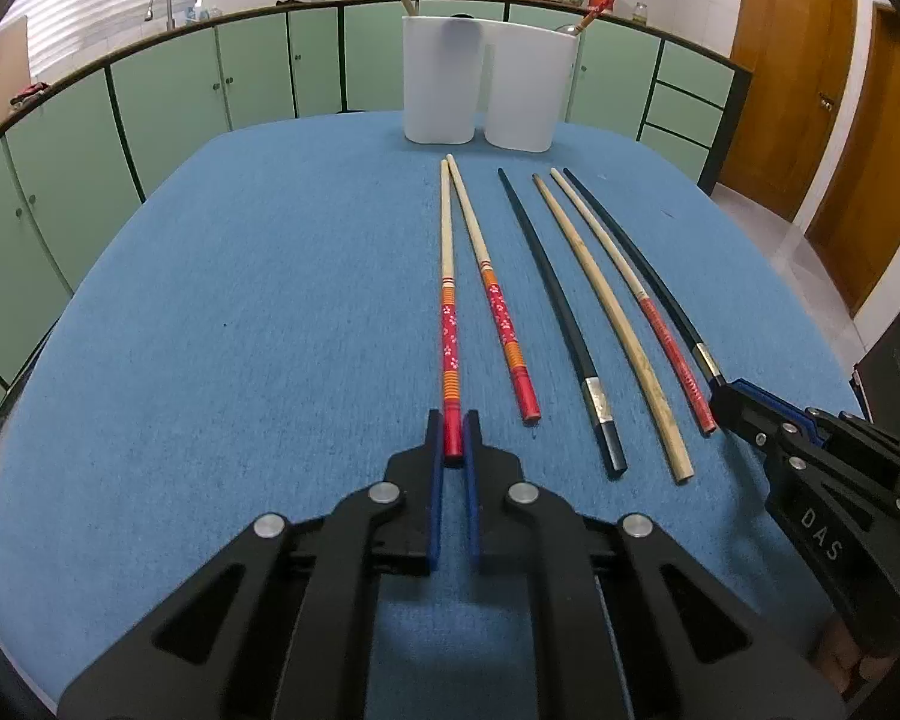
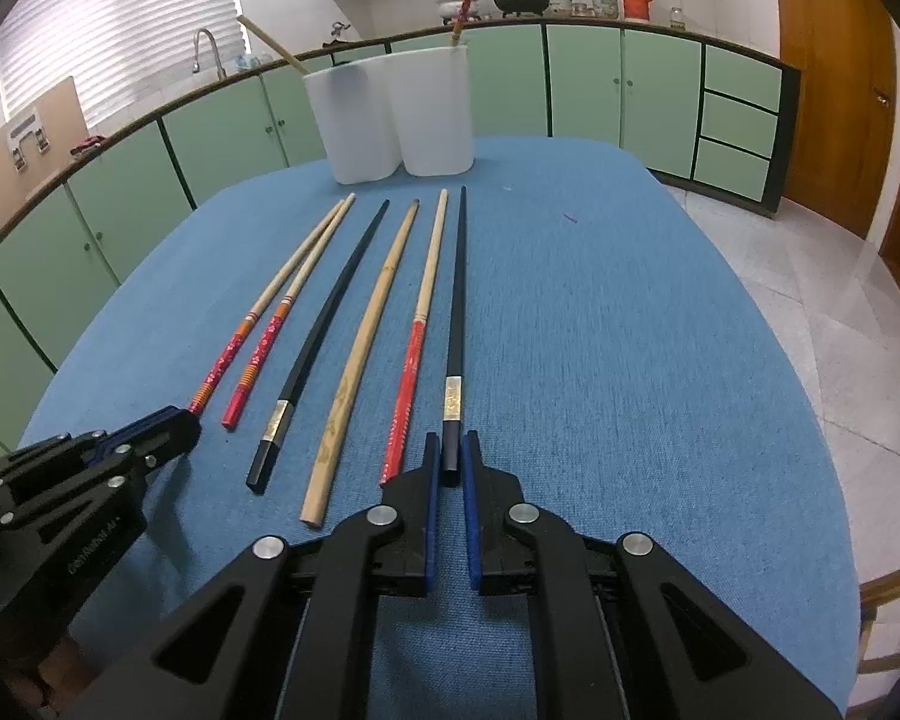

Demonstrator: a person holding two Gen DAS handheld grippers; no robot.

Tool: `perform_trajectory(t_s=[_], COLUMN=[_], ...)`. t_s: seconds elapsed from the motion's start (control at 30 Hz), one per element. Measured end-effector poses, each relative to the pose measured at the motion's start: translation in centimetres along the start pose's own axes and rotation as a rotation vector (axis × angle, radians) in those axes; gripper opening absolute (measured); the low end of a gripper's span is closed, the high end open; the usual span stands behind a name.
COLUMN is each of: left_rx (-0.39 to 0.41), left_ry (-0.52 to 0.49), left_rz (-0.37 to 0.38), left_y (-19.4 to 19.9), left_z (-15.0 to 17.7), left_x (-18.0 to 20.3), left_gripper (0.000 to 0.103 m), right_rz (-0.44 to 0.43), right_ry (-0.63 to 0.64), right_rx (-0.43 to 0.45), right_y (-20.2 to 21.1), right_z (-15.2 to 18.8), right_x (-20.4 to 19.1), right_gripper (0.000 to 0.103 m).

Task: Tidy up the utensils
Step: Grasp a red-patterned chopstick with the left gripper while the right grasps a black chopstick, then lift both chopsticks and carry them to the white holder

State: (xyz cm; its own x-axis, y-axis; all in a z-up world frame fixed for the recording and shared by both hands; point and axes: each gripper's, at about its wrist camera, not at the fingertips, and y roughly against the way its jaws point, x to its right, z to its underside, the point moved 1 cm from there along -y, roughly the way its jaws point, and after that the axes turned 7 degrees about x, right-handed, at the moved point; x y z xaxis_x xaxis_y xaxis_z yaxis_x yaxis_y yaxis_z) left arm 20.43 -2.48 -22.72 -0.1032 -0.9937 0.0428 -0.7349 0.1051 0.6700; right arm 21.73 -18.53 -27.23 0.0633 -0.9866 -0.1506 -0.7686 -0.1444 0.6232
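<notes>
Six chopsticks lie side by side on the blue table [image 1: 240, 300]. My left gripper [image 1: 453, 429] is shut on the red near end of the leftmost flowered chopstick [image 1: 448, 312], which lies flat on the cloth. My right gripper [image 2: 450, 450] is shut on the near end of the rightmost black chopstick [image 2: 457, 312], just below its gold band. Between them lie a second flowered chopstick [image 1: 501, 312], another black one [image 1: 561, 306], a plain wooden one [image 1: 606, 300] and a red-handled one [image 1: 669, 348]. Two white holders [image 1: 441, 84] [image 1: 528, 90] stand at the far edge, each with one chopstick in it.
Green cabinets [image 1: 168, 102] and a counter with pots and a sink curve behind the table. Brown wooden doors [image 1: 792, 84] stand at the right. Tiled floor [image 2: 810, 276] lies beyond the table's right edge, and part of a wooden chair [image 2: 894, 600] shows at the lower right.
</notes>
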Motion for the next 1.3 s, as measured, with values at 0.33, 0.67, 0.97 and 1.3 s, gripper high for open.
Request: perform_trajectory(t_s=[0.33, 0.67, 0.97, 1.3], left_rx=[0.097, 0.23, 0.349, 0.411], left_ry=[-0.102, -0.138, -0.111, -0.046], left_rz=[-0.097, -0.128, -0.115, -0.051], left_y=[2.9, 6.7, 9.1, 9.7], left_z=[-2.5, -6.2, -10.5, -15.3], left_x=[-0.1, -0.1, -0.4, -0.5], left_gripper=[0.005, 0.005, 0.005, 0.005], right_rz=[0.002, 0.011, -0.018, -0.064], right_ry=[0.032, 0.078, 0.057, 0.028], right_rx=[0.064, 0.169, 0.242, 0.309], right_y=[2.5, 5.7, 7.8, 9.0], right_z=[-2.6, -6.4, -9.9, -14.3], right_x=[0.3, 0.5, 1.3, 1.9], right_gripper=[0.007, 0.006, 0.006, 0.006])
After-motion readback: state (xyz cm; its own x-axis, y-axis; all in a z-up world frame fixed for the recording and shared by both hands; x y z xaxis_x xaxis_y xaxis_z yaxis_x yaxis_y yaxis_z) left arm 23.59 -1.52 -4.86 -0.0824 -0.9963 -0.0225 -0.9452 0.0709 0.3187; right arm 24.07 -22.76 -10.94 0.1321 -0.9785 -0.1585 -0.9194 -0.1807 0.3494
